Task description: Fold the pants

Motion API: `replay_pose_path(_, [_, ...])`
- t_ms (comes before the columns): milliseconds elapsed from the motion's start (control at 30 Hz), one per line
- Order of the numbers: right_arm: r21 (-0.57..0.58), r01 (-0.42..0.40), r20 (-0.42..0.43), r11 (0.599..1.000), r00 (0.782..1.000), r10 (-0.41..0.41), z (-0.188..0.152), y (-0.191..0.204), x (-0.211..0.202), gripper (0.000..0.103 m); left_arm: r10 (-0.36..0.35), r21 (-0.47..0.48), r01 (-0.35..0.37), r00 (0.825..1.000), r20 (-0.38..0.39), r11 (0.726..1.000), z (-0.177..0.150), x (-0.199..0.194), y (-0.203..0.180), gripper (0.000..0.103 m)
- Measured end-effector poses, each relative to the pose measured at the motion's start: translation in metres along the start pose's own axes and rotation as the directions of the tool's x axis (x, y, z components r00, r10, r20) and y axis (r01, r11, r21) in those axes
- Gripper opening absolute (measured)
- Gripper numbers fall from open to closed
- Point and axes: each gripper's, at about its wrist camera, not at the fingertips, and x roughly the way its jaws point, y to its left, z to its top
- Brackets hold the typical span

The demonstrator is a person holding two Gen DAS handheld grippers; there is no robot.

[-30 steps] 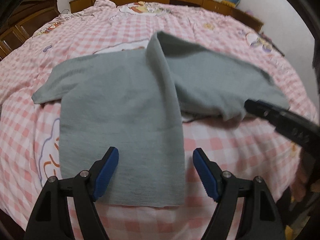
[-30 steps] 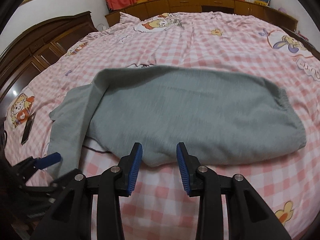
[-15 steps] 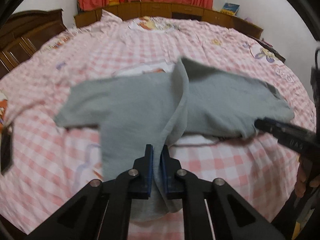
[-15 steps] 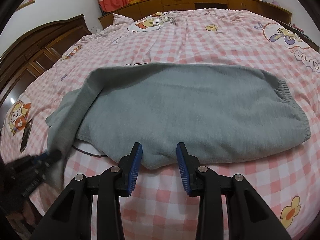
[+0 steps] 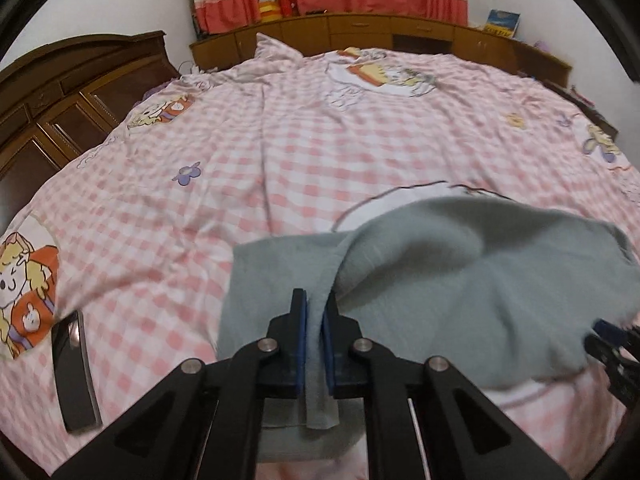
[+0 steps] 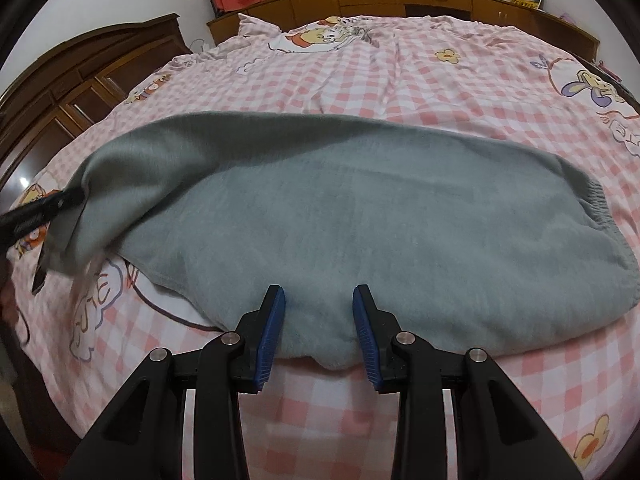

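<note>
Here the left hand-held gripper (image 5: 315,330) clamps the pants (image 6: 400,240) hem; the right hand-held gripper (image 6: 319,322), apart, pins nothing, so the pants may drag.

The left hand-held gripper (image 5: 314,340), open a second ago over the flat pant leg, is now clamped on that leg's hem. The grey pants (image 6: 380,220) leg is lifted off the bed (image 5: 280,160) and carried toward 3 o'clock, over the other leg. A black phone (image 5: 76,372) has entered the left wrist view at 8 o'clock.
</note>
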Motion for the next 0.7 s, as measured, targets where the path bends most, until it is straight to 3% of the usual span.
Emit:
replay_pose_path(233, [-0.046, 0.012, -0.017, 0.999, 1.0, -0.013, 0.012, 0.002, 0.009, 0.036, 0.037, 0.017, -0.035, 0.996, -0.082, 0.999, 0.006, 0.056, 0.007, 0.012])
replay_pose_path(333, [-0.082, 0.051, 0.0, 0.995, 0.999, -0.051, 0.017, 0.001, 0.008, 0.036, 0.017, -0.012, -0.018, 0.993, -0.115, 1.0, 0.002, 0.075, 0.012, 0.016])
replay_pose_path(467, [-0.068, 0.055, -0.038, 0.996, 0.998, -0.057, 0.011, -0.004, 0.023, 0.036, 0.024, -0.039, -0.029, 0.992, -0.12, 0.999, -0.003, 0.086, 0.02, 0.036])
replay_pose_path(600, [-0.07, 0.071, -0.036, 0.995, 0.997, -0.074, 0.007, -0.003, 0.032, 0.037, -0.037, -0.115, 0.026, 0.994, -0.101, 0.993, -0.007, 0.083, 0.035, 0.042])
replay_pose_path(700, [-0.065, 0.065, -0.04, 0.996, 0.997, -0.068, 0.006, -0.004, 0.033, 0.038, -0.003, -0.121, -0.008, 0.996, -0.087, 0.993, -0.006, 0.081, 0.041, 0.049])
